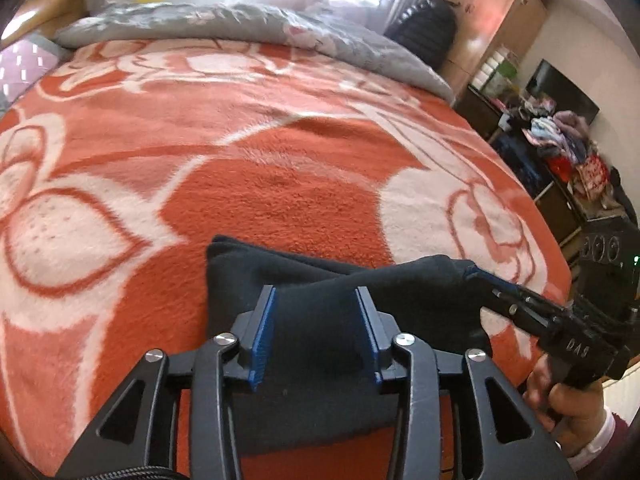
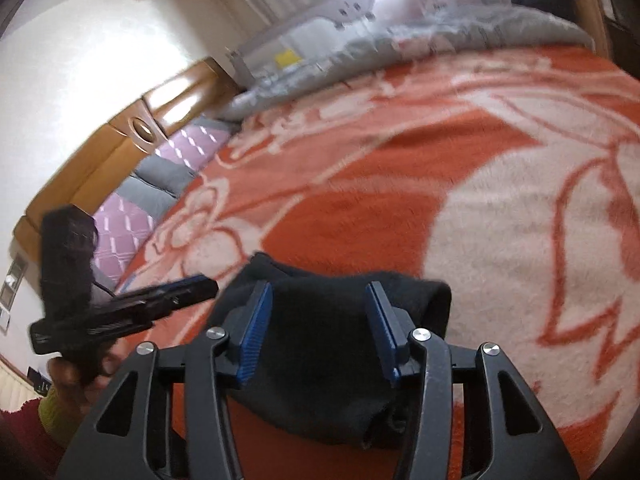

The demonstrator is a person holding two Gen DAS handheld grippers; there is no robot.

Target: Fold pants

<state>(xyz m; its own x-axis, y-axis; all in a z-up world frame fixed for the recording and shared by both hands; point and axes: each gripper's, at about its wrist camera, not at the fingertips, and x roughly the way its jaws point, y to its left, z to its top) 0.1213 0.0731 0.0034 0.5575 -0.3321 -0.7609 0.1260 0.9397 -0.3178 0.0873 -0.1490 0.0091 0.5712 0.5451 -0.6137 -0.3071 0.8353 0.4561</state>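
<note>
Nearest to us in the left wrist view, our left gripper (image 1: 316, 312) stands wide, its blue pads (image 1: 264, 336) apart with the dark pants (image 1: 320, 336) lying between and beneath them, not pinched. In the right wrist view our right gripper (image 2: 318, 312) is likewise spread wide over the same pants (image 2: 320, 344), the fabric below its fingers rather than clamped.

The pants sit as a compact folded bundle at the near edge of the bed, on the orange blanket (image 1: 280, 184) with its white flower pattern. From the left view we see the right gripper at the bundle's right end, our right hand (image 1: 568, 404) behind it.

Farther off, a grey quilt (image 1: 224, 24) is bunched along the far side of the bed. Beyond it to the right stand a wooden wardrobe (image 1: 496, 12) and shelves piled with clothes (image 1: 560, 136).
</note>
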